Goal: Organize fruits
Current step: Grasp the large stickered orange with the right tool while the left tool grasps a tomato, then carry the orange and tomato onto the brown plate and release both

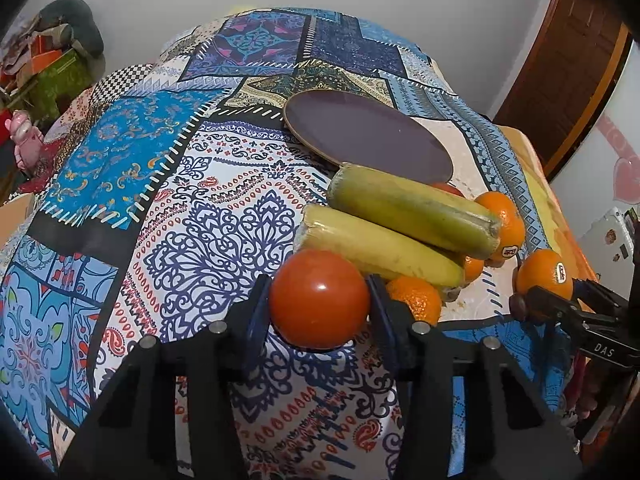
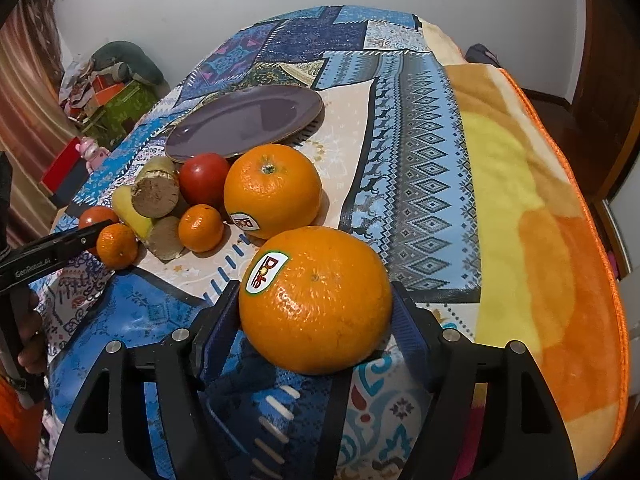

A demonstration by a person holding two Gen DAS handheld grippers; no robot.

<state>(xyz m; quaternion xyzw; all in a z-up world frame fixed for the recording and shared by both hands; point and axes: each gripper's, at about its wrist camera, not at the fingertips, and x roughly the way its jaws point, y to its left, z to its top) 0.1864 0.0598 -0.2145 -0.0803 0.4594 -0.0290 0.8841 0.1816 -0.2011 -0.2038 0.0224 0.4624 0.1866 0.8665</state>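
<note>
Left hand-held gripper (image 1: 319, 304) clamps a tomato (image 1: 319, 299); right hand-held gripper (image 2: 316, 320) clamps an orange (image 2: 316, 300).

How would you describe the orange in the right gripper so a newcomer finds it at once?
Start at the purple plate on the patchwork tablecloth, then come down past the fruit pile toward the camera. The held orange sits between the right gripper fingers, apart from the pile. Unlike the other stickered orange beside the plate, it is clamped on both sides.
</note>
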